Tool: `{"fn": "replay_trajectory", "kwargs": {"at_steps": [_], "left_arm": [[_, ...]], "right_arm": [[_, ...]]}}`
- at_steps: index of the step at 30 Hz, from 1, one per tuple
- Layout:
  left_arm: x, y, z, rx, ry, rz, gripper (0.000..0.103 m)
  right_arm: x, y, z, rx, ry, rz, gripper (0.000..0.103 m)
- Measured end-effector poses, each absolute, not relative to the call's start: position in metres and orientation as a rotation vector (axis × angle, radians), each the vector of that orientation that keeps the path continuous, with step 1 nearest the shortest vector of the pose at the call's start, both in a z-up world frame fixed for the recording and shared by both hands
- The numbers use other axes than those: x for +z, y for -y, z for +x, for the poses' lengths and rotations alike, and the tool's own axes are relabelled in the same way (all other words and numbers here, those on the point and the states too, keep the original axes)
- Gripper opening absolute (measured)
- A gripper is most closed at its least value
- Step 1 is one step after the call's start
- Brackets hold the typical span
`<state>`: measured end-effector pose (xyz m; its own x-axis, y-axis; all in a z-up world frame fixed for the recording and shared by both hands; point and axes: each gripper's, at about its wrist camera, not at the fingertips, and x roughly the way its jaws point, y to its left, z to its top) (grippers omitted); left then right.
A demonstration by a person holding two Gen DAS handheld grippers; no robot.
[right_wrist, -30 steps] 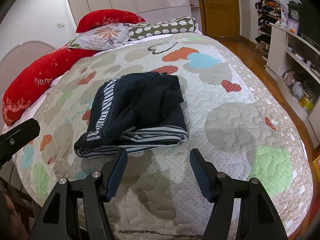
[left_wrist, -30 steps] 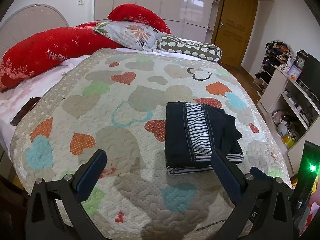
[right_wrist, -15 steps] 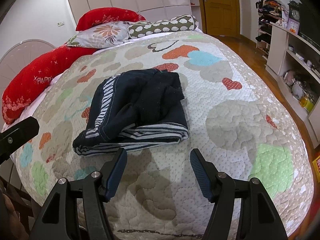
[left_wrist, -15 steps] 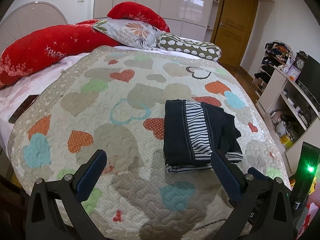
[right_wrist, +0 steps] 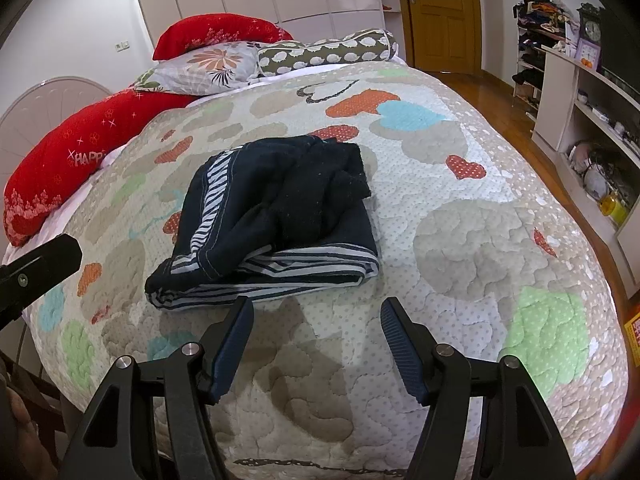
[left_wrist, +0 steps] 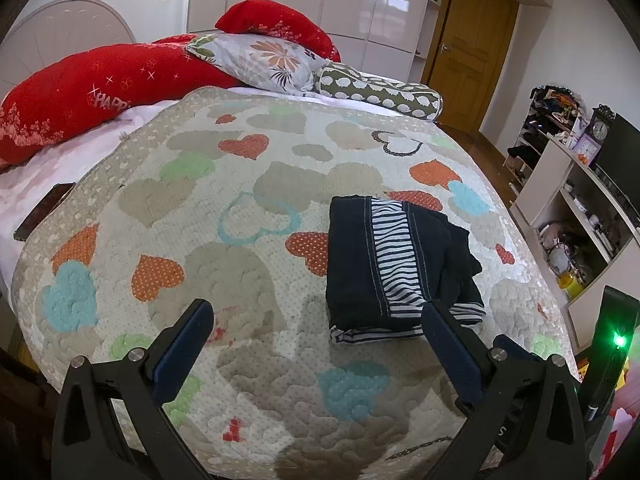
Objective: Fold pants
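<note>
Both tongs, left tongs and right tongs, spread and empty; folded pants mid-frame on bed, loose top flap wanting flattening.

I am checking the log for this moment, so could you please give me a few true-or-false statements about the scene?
1. The pants lie folded in a bundle on the quilt. True.
2. The right gripper is shut on the pants. False: it is open and holds nothing.
3. The left gripper is open. True.
4. The pants are plain red. False: they are dark navy with striped bands.
5. Red pillows lie at the head of the bed. True.
</note>
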<state>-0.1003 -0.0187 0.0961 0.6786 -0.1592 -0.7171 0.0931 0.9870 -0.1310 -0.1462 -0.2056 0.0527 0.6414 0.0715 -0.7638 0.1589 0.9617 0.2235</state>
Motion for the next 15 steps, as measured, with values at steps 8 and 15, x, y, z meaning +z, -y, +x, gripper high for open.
{"fn": "replay_trajectory", "kwargs": {"at_steps": [8, 15], "left_arm": [[0.0963, 0.0176, -0.1007, -0.146, -0.807, -0.092, 0.103], [0.0998, 0.0209, -0.1028, -0.139, -0.784, -0.097, 0.103]], "right_arm": [[0.0523, 0.2026, -0.1465, -0.043, -0.870, 0.262, 0.071], [0.0518, 0.2028, -0.1462, -0.042, -0.867, 0.253, 0.071]]}}
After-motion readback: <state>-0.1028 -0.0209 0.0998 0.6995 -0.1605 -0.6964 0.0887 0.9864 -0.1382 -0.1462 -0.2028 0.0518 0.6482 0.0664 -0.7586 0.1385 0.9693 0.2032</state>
